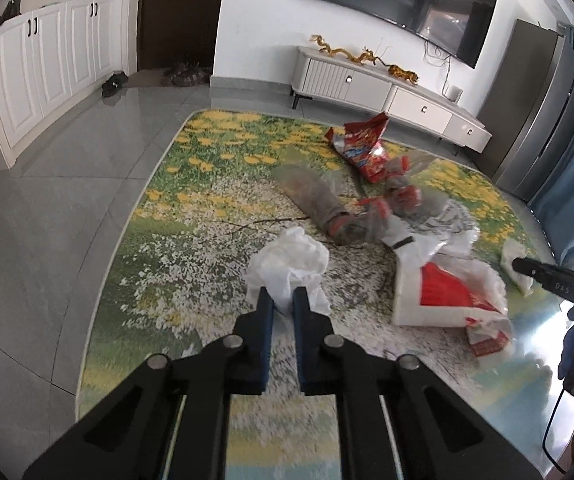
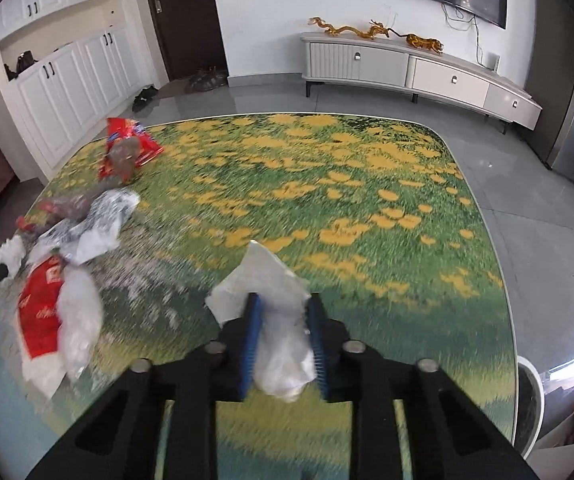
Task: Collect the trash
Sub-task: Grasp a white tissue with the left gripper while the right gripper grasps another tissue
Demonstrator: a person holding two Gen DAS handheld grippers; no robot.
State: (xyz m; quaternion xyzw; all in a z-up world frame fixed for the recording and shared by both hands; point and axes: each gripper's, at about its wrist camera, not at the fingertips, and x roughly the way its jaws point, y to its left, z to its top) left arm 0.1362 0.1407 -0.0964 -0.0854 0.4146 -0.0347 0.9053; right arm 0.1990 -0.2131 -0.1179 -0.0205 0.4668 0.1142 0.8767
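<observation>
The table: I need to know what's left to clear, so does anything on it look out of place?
Yes. Torn red snack bags, a red-and-white wrapper and a crumpled grey bag lie strewn over the flower-print table. Each gripper is shut on white trash: left on tissue, right on plastic.

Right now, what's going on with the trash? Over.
Left gripper shut on white tissue. Right gripper shut on clear plastic wrapper. Red snack bags remain on flowered tabletop. Nothing blocking.

Open flowered tabletop point(image 2: 367, 200) rightward; wrapper pile point(image 1: 427, 248) crowding the left claw's point(image 1: 283, 294) right.
</observation>
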